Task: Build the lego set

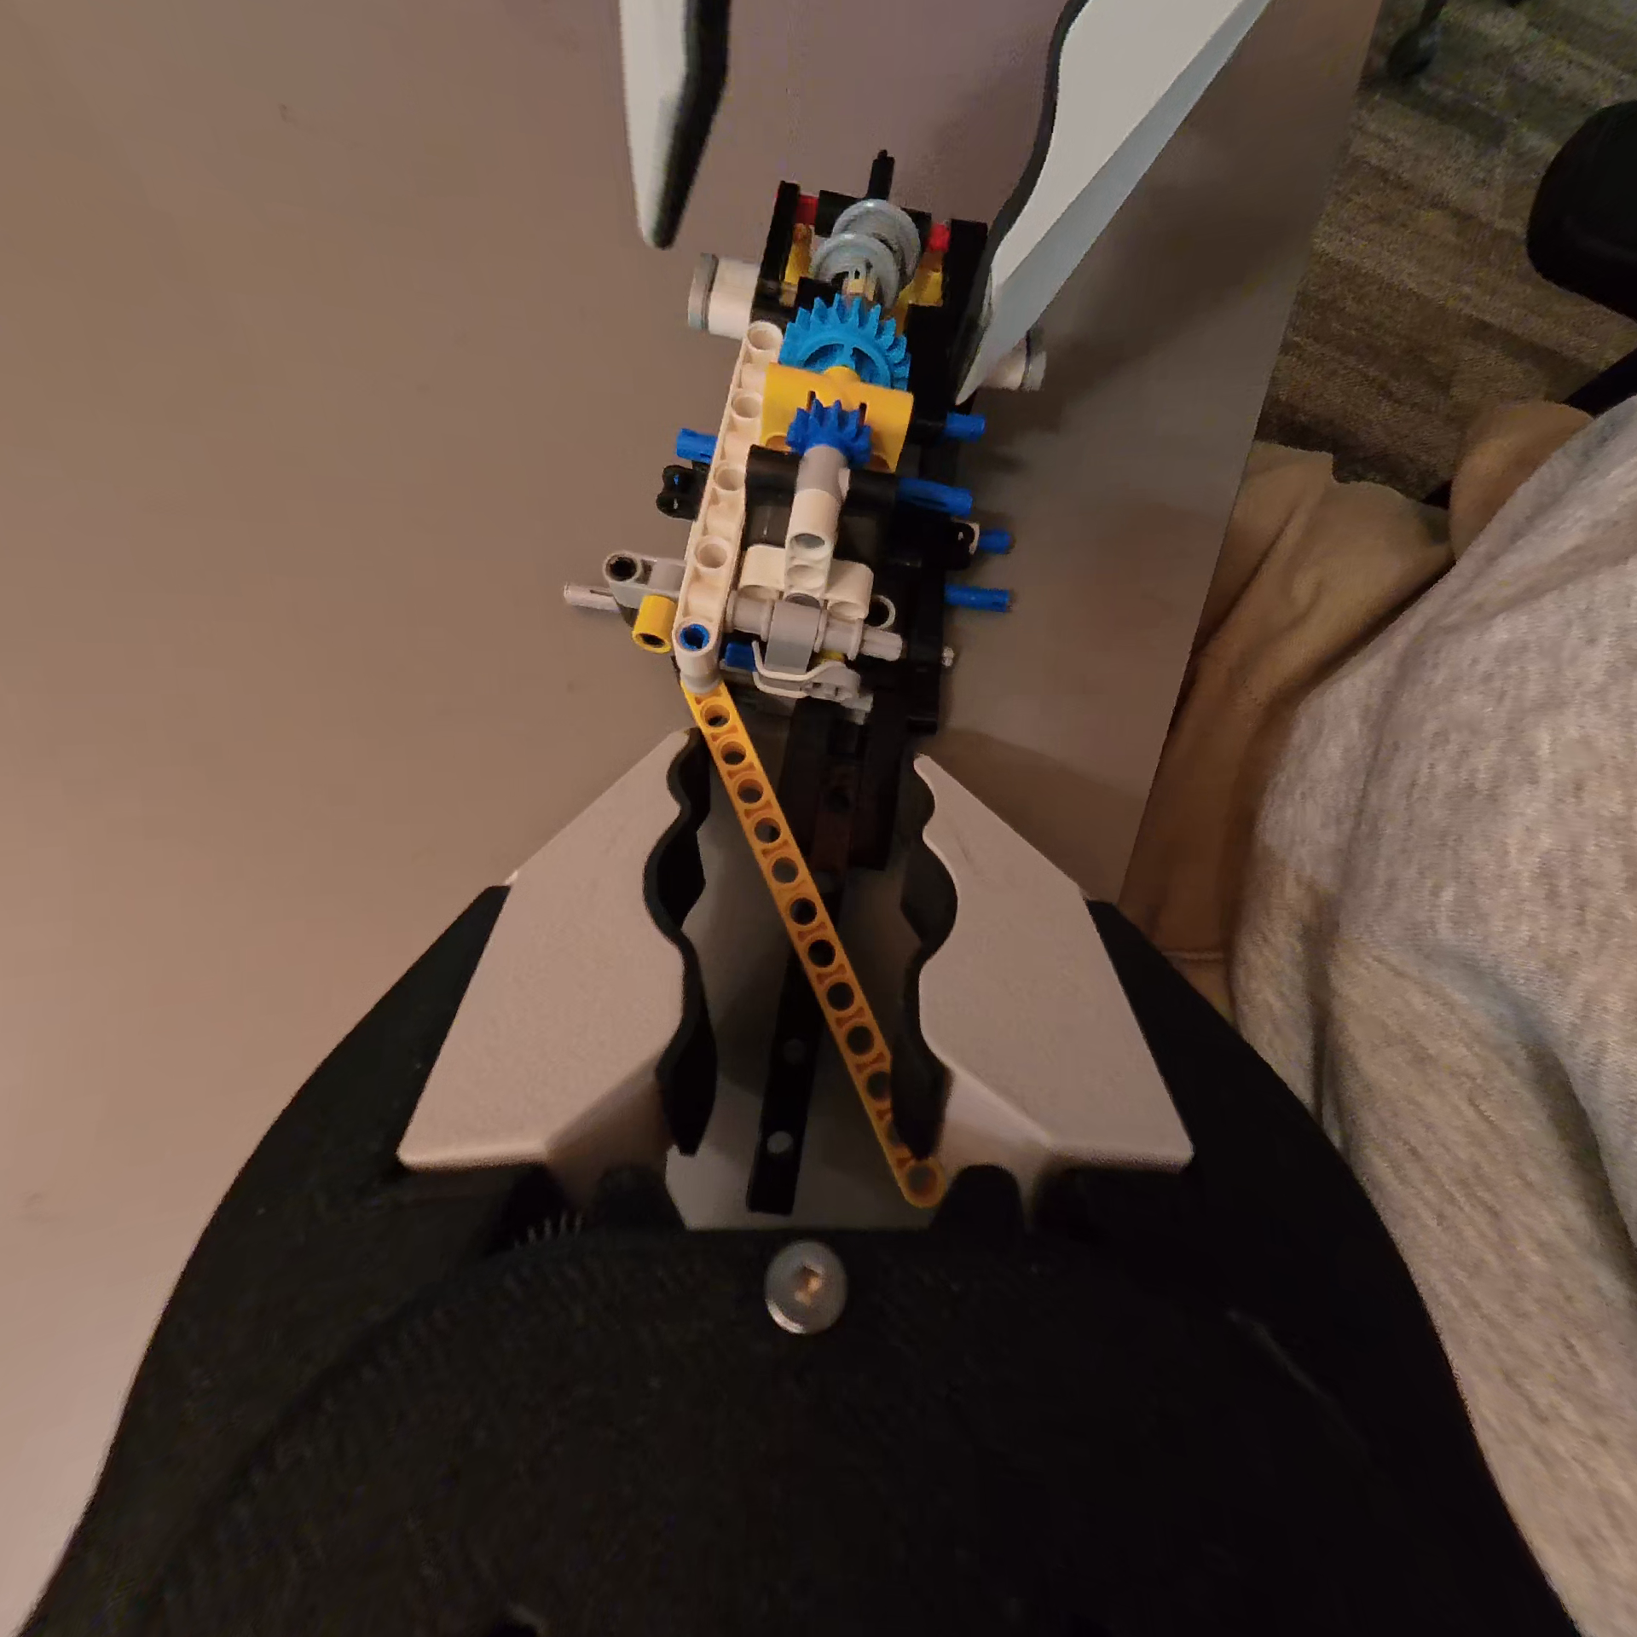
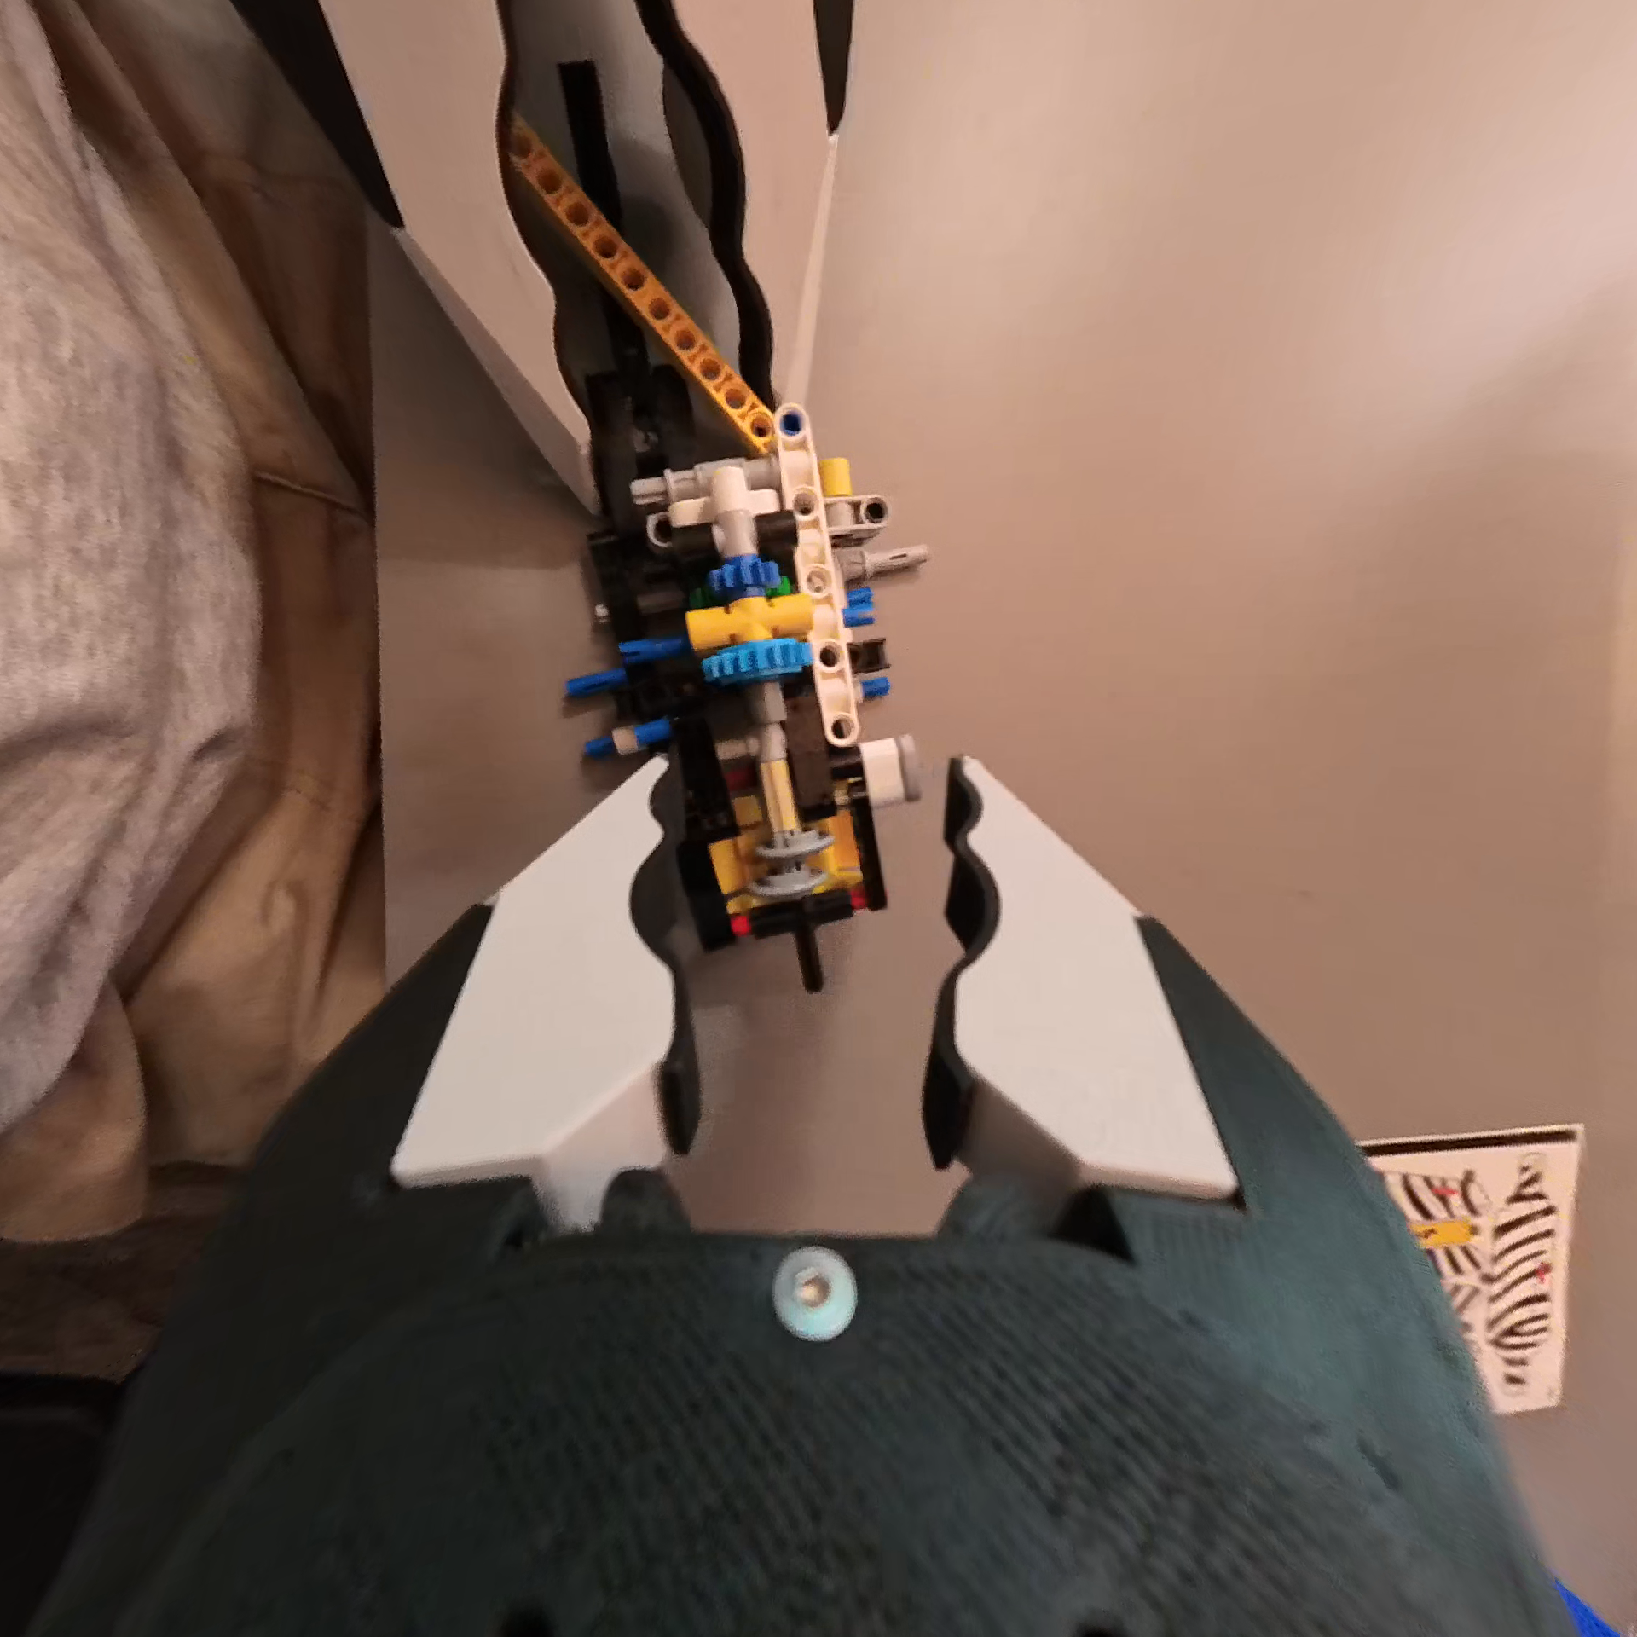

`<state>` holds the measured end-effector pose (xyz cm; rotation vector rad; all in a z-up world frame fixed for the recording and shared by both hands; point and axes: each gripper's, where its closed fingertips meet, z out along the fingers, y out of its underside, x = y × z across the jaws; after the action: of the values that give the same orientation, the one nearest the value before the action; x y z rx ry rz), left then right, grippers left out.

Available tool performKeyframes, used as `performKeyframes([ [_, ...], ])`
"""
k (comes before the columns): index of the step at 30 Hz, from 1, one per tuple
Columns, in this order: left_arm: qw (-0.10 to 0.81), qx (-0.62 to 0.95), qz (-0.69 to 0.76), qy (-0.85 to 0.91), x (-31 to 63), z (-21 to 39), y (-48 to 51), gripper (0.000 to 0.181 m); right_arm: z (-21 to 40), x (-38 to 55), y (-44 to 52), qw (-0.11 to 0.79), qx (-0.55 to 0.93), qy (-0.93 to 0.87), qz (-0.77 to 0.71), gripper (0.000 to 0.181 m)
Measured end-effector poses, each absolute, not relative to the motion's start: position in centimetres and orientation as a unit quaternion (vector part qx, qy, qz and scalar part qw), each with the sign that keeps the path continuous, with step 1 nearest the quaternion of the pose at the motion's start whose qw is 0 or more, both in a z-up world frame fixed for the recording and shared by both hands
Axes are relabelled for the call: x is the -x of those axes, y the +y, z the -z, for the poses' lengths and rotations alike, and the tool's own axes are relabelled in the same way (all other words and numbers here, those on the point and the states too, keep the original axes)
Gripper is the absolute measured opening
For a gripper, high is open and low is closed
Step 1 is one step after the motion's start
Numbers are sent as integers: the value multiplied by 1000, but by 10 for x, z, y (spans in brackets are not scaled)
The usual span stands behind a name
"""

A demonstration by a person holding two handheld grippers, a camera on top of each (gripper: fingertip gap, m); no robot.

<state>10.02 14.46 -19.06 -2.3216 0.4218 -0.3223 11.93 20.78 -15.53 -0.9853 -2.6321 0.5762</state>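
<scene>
A Lego Technic assembly [image 1: 824, 496] of black frames, white beams, blue gears and blue pins is held over the grey table [image 1: 354, 443]. A long yellow beam [image 1: 797, 903] hangs from it and runs slantwise between my left fingers. My left gripper [image 1: 802, 762] is shut on the assembly's black beams at its near end. My right gripper [image 2: 806, 771] is open around the far end of the assembly [image 2: 753, 673]. Its left finger [image 2: 620, 886] lies against the black side and its right finger stands apart. Each gripper shows in the other's view: the right one [image 1: 841, 204], the left one [image 2: 638, 177].
A sticker sheet with zebra stripes [image 2: 1488, 1267] lies on the table at the right. A person's grey garment [image 1: 1417, 886] and beige fabric [image 1: 1284, 576] are beside the table's edge. Carpet floor [image 1: 1462, 221] lies beyond. The tips of one gripper are about 8 cm away from the tips of the other.
</scene>
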Motion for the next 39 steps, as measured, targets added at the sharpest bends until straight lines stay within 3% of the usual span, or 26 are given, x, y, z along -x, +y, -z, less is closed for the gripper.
performKeyframes([
  [11, 370, 904, 126, 172, -102, 190, 144, 41, 160, -123, 202, 56, 312, -923, -218, 52],
  [39, 370, 905, 130, 165, -104, 190, 144, 40, 160, -124, 203, 70, 333, -918, -204, 51],
])
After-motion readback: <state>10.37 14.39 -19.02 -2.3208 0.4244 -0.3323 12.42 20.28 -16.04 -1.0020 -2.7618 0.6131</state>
